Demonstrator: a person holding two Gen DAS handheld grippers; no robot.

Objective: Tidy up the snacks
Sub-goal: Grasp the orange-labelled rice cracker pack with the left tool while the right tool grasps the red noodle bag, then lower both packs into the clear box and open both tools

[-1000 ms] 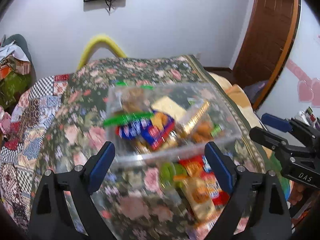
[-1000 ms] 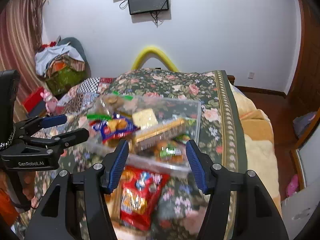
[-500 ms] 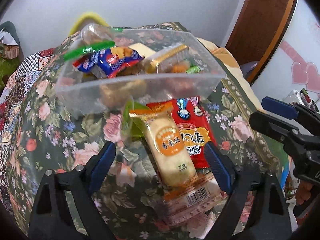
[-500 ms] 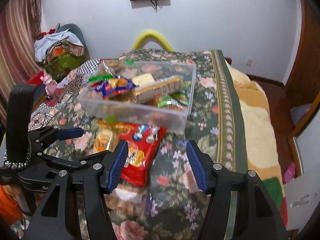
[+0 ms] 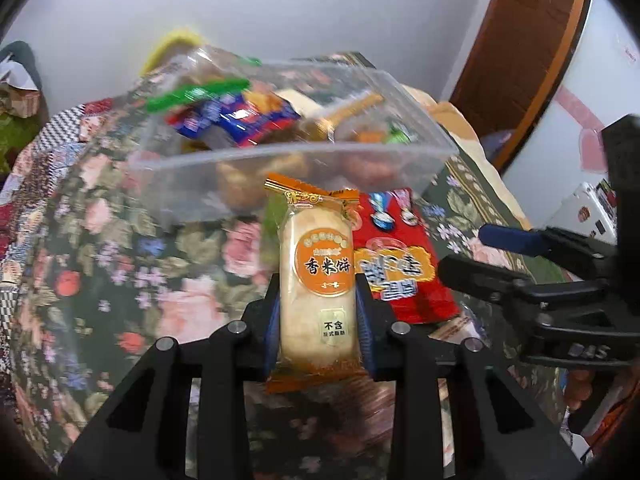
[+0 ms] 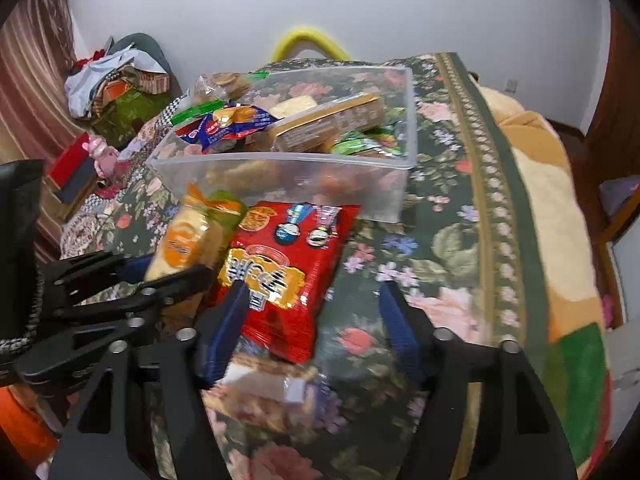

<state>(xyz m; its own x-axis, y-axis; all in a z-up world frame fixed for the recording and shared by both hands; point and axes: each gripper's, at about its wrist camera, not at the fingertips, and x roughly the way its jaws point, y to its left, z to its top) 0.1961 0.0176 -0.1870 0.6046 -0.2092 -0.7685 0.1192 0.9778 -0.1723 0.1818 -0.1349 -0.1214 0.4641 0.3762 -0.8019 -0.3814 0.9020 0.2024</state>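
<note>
My left gripper (image 5: 318, 300) is shut on an orange rice cracker pack (image 5: 318, 276) and holds it just above the floral bedspread, in front of the clear plastic bin (image 5: 280, 160). The bin holds several snack packs. A red snack bag (image 5: 394, 256) lies to the right of the cracker pack. In the right wrist view the same cracker pack (image 6: 186, 240) sits in the left gripper (image 6: 172, 280), beside the red bag (image 6: 276, 276). My right gripper (image 6: 316, 320) is open over the red bag's near end, above a clear-wrapped pack (image 6: 264, 392).
The bed's floral cover (image 6: 452, 240) runs right to a beige blanket (image 6: 560, 216) at the edge. A wooden door (image 5: 528, 36) stands at the right. Clothes and bags (image 6: 116, 80) pile by the far left wall.
My left gripper has closed on the rice cracker pack and lifted it. My right gripper has dropped lower and closer to the red bag.
</note>
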